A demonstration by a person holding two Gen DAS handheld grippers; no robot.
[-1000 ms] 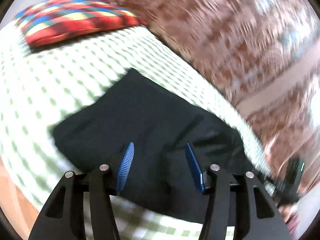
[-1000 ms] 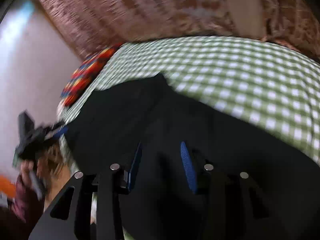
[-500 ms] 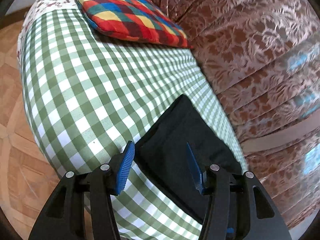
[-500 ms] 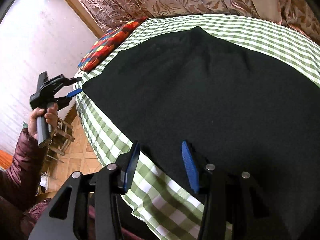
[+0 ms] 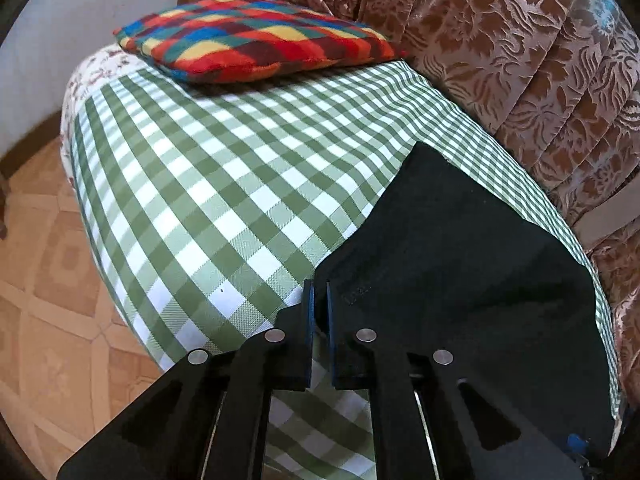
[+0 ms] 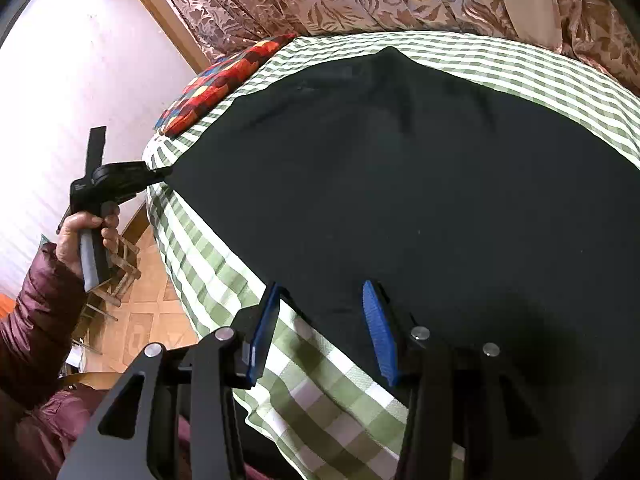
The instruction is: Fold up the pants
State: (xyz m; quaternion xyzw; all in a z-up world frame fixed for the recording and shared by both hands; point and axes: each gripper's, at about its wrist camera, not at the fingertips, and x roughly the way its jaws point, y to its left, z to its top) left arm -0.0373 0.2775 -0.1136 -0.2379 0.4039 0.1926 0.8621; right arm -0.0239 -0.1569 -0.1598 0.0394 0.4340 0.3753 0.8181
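Now, left wrist: the left gripper [image 5: 318, 304], wide apart half a second ago, has clamped on the black pants [image 5: 460, 280] corner at six o'clock. Right wrist: right gripper [image 6: 320, 328] fingers remain apart, straddling the near hem at six o'clock, so the fold can start.

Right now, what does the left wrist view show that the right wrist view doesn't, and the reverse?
Left wrist only: the left hand-held gripper up close, shut on a corner of the black pants. Right wrist only: the open right hand-held gripper over the pants' near edge, and the person's hand. Both: pants, checked cloth, plaid cushion, curtain.
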